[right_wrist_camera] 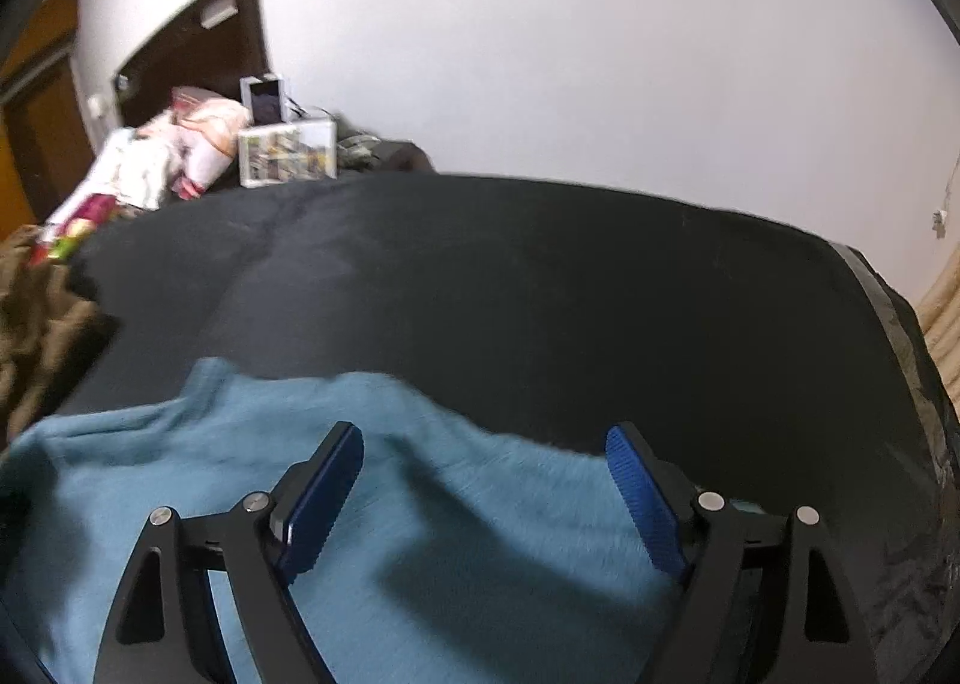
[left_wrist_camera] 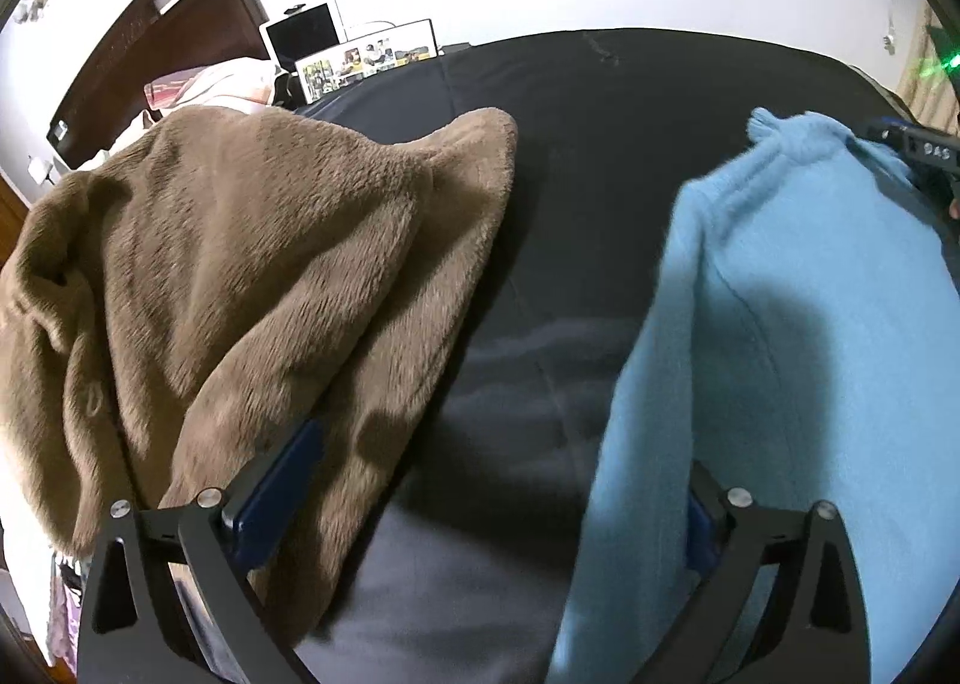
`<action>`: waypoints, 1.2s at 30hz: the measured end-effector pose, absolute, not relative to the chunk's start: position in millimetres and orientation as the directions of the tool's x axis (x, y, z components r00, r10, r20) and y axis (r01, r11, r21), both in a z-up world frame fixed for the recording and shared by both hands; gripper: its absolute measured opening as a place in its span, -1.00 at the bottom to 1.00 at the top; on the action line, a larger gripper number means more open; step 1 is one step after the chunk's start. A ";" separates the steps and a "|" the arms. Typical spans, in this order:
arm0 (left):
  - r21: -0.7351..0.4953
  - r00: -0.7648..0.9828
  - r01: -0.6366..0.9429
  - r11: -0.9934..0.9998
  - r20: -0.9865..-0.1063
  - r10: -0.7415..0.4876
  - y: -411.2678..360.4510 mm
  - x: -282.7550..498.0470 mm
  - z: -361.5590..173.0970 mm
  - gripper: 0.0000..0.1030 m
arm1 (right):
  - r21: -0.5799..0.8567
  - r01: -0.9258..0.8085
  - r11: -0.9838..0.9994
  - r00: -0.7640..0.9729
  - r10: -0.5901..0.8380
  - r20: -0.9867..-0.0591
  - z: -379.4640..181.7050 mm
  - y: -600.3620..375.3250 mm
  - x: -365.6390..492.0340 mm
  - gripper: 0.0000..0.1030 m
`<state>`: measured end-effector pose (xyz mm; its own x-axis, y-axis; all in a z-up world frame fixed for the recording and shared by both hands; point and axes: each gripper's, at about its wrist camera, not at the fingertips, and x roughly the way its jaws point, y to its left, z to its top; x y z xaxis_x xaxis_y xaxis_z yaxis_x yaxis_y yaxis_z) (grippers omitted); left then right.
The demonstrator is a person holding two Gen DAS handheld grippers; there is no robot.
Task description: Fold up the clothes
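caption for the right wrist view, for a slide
Right gripper open above a blue sweater lying on a black sheet, nothing between its fingers.

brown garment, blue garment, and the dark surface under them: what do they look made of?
Brown garment: looks like plush fleece or faux fur; short, dense pile with sheen streaks. Blue garment: probably a soft fuzzy knit, given its matte, slightly hairy surface and ribbed collar edge. Dark cover: smooth matte woven cloth by the look, with a faint seam and soft wrinkles; the fibre is unclear.
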<state>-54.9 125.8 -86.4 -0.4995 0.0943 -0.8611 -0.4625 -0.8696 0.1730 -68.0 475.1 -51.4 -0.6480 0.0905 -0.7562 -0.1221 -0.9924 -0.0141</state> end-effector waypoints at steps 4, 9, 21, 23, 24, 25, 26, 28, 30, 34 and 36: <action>0.151 -0.510 -0.472 -0.869 -0.850 0.130 107.3 -27.6 -76.9 0.97 | -0.045 -0.039 -0.998 -0.671 0.059 -0.739 -32.2 445.5 -38.8 0.64; 0.127 -0.522 -0.484 -0.866 -0.836 0.170 80.1 21.7 -67.2 0.97 | -0.030 0.051 -0.998 -0.665 -0.011 -0.747 -32.6 412.0 -1.2 0.64; 0.118 -0.530 -0.446 -0.887 -0.834 0.155 30.3 108.2 -74.9 0.97 | -0.019 0.146 -0.989 -0.636 -0.079 -0.767 -64.4 355.8 42.2 0.64; 0.147 -0.544 -0.430 -0.891 -0.829 0.127 24.9 115.7 -77.2 0.97 | -0.013 0.145 -0.989 -0.627 -0.082 -0.774 -68.7 352.6 41.7 0.64; 0.175 -0.560 -0.415 -0.893 -0.823 0.099 22.2 117.6 -78.4 0.97 | -0.012 0.145 -0.989 -0.626 -0.082 -0.776 -68.9 351.9 42.1 0.64; 0.194 -0.571 -0.400 -0.896 -0.817 0.078 19.4 117.5 -78.8 0.97 | -0.008 0.142 -0.990 -0.629 -0.084 -0.773 -68.2 352.6 42.9 0.64; 0.210 -0.580 -0.386 -0.898 -0.812 0.059 16.5 115.7 -77.9 0.97 | -0.001 0.137 -0.991 -0.631 -0.087 -0.771 -67.8 354.1 43.0 0.64; 0.242 -0.599 -0.352 -0.904 -0.800 0.019 10.2 107.1 -74.4 0.97 | 0.015 0.127 -0.992 -0.632 -0.092 -0.769 -67.6 357.3 42.7 0.64; 0.284 -0.622 -0.315 -0.906 -0.783 -0.030 3.4 92.3 -68.7 0.97 | 0.037 0.116 -0.993 -0.625 -0.102 -0.774 -68.7 362.0 41.5 0.64; 0.374 -0.655 -0.233 -0.898 -0.742 -0.140 -15.8 60.5 -55.4 0.97 | 0.069 0.104 -0.992 -0.617 -0.119 -0.778 -70.5 368.1 41.7 0.64; 0.433 -0.664 -0.192 -0.881 -0.719 -0.208 -24.9 41.7 -52.6 0.97 | 0.075 0.103 -0.992 -0.615 -0.123 -0.779 -71.0 369.5 42.5 0.64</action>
